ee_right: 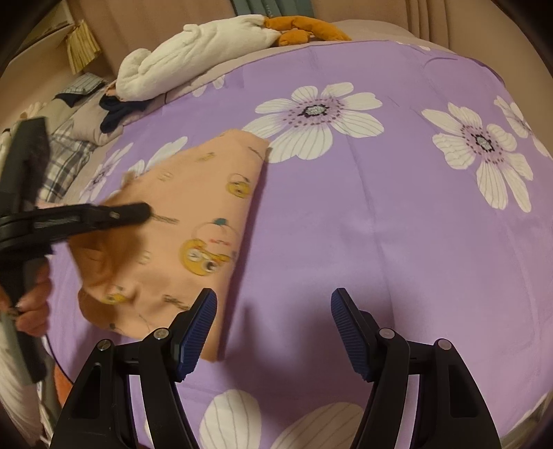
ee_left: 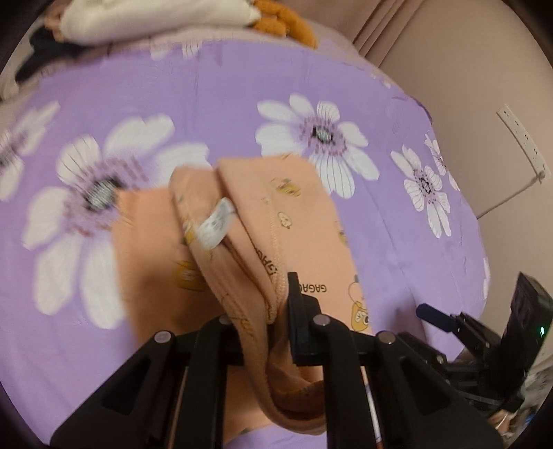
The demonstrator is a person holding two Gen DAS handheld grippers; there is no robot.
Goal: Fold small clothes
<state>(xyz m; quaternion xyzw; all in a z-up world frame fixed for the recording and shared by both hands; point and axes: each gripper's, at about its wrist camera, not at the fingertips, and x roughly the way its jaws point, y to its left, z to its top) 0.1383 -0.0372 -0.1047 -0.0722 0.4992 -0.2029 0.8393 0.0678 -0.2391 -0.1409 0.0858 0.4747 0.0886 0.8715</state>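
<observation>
Garment [ee_left: 276, 241] pinched between left fingers [ee_left: 297, 311], beside open right fingers [ee_right: 197, 331]

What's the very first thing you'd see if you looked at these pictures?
A peach garment with yellow cartoon faces lies on a purple sheet covered in big white flowers. The left gripper pinches its edge, while the right gripper hangs open over bare sheet beside it. A white plush toy lies at the far edge.

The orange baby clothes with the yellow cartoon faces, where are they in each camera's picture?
Left wrist view: orange garment fills the middle and bottom, pinched in the left tool.
Right wrist view: it lies left of centre, beside the open right tool.
Shared landmark: the white plush toy at the purple sheet's far edge.
</observation>
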